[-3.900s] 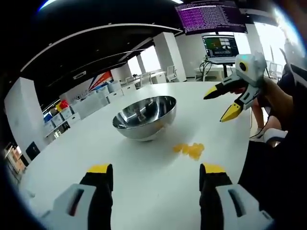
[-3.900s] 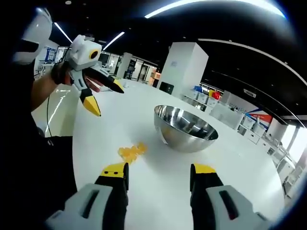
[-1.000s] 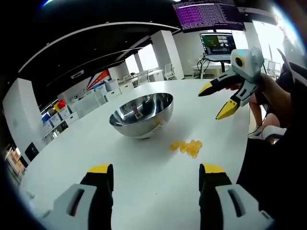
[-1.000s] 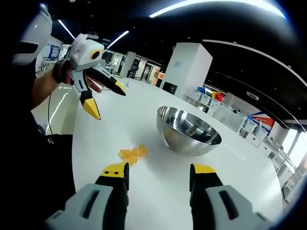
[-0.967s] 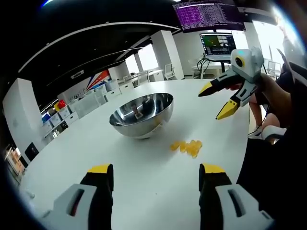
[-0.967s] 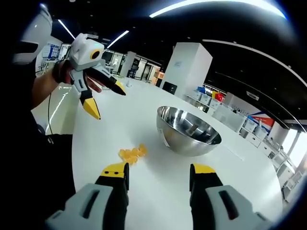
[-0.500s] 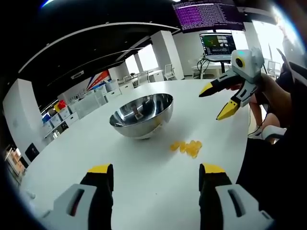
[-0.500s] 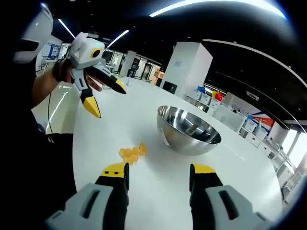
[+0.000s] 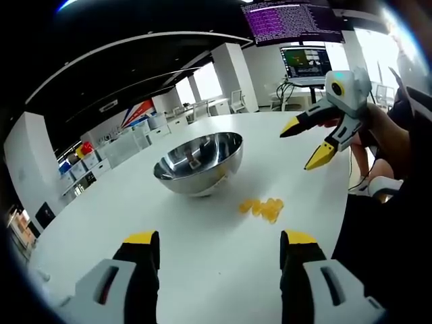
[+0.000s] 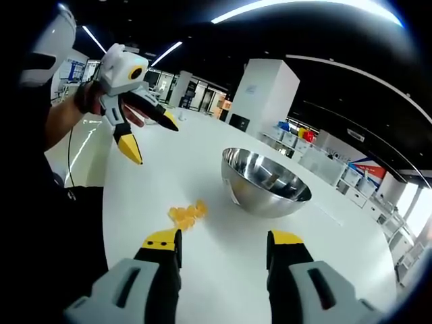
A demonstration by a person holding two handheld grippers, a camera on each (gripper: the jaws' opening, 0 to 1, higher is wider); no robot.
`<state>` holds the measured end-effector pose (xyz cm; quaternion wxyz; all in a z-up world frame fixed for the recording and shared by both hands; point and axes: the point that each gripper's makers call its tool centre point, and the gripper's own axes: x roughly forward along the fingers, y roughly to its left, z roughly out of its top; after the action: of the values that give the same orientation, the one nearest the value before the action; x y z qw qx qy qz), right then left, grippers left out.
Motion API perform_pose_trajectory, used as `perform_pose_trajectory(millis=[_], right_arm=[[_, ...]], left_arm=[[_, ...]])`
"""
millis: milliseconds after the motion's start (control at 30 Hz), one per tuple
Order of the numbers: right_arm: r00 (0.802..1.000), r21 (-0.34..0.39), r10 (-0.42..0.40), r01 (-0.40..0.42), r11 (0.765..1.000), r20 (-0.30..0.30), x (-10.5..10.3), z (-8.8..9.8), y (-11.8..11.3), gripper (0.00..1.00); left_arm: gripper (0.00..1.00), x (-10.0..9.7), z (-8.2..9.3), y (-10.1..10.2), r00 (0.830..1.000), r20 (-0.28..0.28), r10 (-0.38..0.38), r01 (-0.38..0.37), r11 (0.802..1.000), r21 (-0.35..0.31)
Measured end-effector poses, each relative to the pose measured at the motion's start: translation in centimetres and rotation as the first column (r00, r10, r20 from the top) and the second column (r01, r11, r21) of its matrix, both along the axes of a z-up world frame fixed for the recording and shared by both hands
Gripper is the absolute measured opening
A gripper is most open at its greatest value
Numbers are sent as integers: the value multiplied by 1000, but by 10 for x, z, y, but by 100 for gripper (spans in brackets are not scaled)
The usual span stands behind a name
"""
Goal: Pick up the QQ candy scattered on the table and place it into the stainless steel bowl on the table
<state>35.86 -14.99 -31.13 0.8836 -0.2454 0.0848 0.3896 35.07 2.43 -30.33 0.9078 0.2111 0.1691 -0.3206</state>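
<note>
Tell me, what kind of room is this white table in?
Probably an open-plan office or lab: monitors with code and graphics stand behind the white table, rows of desks and chairs stretch back, and shelves of coloured bins line a wall.

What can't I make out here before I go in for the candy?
- Candy count: in both views the pieces clump into one yellow blur, too small to separate.
- Stainless steel bowl contents: reflections in both views mask whether anything lies inside.
- Table near edge: in the left gripper view, the person's dark clothing covers it.
</note>
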Motion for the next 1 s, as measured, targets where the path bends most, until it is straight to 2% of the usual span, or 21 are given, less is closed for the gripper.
perform_pose_trajectory(millis=[1000], right_arm=[[1000,-5,2,-2,1000,1,0,0,1,46]], left_arm=[[72,0,1,1,1000,3,1,-1,1000,1]])
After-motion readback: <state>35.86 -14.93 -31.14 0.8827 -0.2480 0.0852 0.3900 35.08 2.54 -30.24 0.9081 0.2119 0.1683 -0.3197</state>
